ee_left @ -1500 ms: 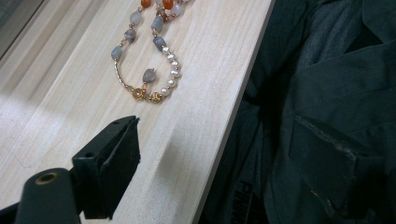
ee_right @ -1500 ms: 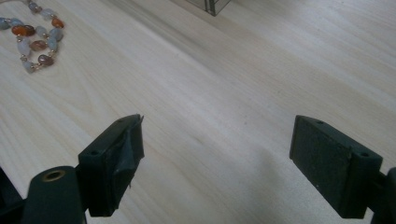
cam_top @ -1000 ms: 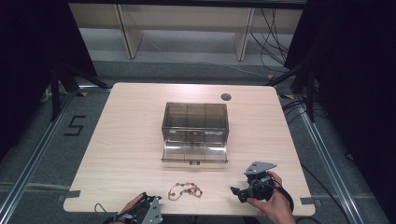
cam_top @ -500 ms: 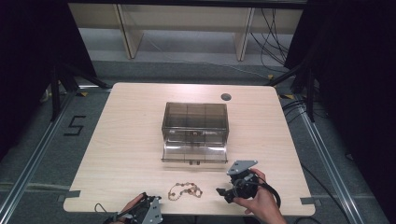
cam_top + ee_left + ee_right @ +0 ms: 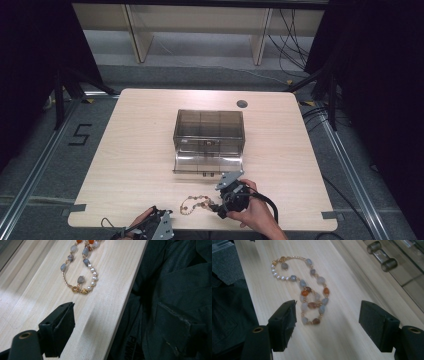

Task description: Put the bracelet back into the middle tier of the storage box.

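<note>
A string of grey, orange and pearl beads (image 5: 196, 204) lies on the table near its front edge, also seen in the right gripper view (image 5: 305, 293) and the left gripper view (image 5: 80, 279). My right gripper (image 5: 219, 209) is just right of it, open; its jaws have just been closing. In its own view (image 5: 328, 308) the nearest loop of beads lies between the jaws, untouched. My left gripper (image 5: 161, 222) rests at the front edge, left of the beads. One black finger (image 5: 60, 322) shows in its view; the other is hidden.
A smoky transparent drawer box (image 5: 208, 131) stands mid-table, its bottom drawer (image 5: 207, 164) pulled out toward me; the drawer handle (image 5: 382, 255) is close behind the beads. A round cable hole (image 5: 242, 104) sits at the back. Dark clothing (image 5: 175, 302) hangs off the table edge.
My right gripper has moved left along the front of the table to the bead string. The left gripper and the beads have stayed put.
</note>
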`<move>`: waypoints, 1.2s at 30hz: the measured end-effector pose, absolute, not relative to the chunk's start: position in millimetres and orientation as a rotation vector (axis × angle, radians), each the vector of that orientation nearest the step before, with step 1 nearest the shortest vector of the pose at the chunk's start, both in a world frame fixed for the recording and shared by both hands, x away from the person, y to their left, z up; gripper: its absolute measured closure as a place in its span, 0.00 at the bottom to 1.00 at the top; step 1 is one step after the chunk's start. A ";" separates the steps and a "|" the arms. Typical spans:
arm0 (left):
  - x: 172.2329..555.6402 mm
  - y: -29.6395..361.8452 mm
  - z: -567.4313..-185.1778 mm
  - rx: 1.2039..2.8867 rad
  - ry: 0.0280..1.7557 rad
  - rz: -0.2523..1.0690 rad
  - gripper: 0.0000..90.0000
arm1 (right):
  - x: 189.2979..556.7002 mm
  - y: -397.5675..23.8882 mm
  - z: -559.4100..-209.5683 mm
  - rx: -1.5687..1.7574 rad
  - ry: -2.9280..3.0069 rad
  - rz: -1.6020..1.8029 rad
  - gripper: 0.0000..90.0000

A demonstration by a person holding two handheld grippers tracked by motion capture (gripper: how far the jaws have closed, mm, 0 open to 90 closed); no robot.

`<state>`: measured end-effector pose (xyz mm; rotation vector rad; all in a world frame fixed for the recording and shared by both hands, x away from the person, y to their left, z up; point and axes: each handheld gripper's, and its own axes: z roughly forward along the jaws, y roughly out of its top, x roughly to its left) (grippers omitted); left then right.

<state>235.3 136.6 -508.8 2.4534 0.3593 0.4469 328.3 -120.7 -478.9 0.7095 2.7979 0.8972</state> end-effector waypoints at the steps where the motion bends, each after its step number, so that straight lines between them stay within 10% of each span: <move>1: 235.1 136.6 -508.9 2.454 0.357 0.447 0.18 | 328.4 -118.9 -479.2 0.721 2.796 0.888 0.36; 36: 235.6 137.0 -507.9 2.453 0.359 0.448 0.18 | 337.8 -91.2 -487.2 0.624 2.891 0.813 0.49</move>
